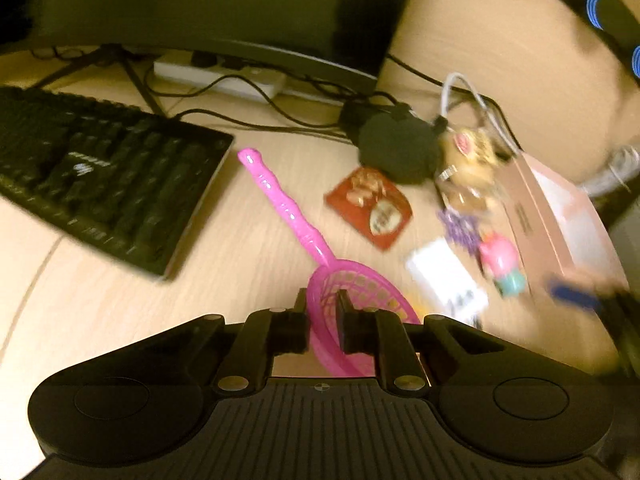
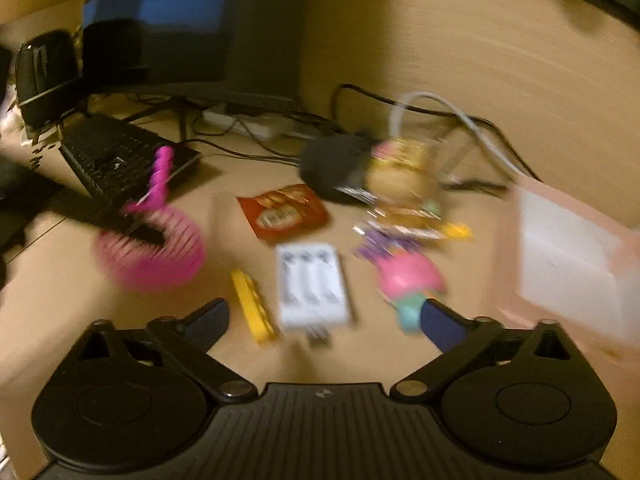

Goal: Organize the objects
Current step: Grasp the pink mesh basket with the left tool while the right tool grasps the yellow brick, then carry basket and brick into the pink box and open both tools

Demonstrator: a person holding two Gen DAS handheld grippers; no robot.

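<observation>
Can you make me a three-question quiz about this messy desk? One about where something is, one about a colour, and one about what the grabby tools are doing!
1. Where does the red snack packet lie?
A. on the keyboard
B. on the desk between the pink scoop's handle and the white card
C. inside the pink box

2. What colour is the slotted scoop?
A. pink
B. green
C. blue

3. What is the left tool doing?
A. hanging wide open
B. shut on the scoop's rim
C. holding the keyboard

Answers: 1 B, the packet lies on bare desk there. 2 A, it is bright pink. 3 B, its fingers pinch the rim, while the right tool stands open.
</observation>
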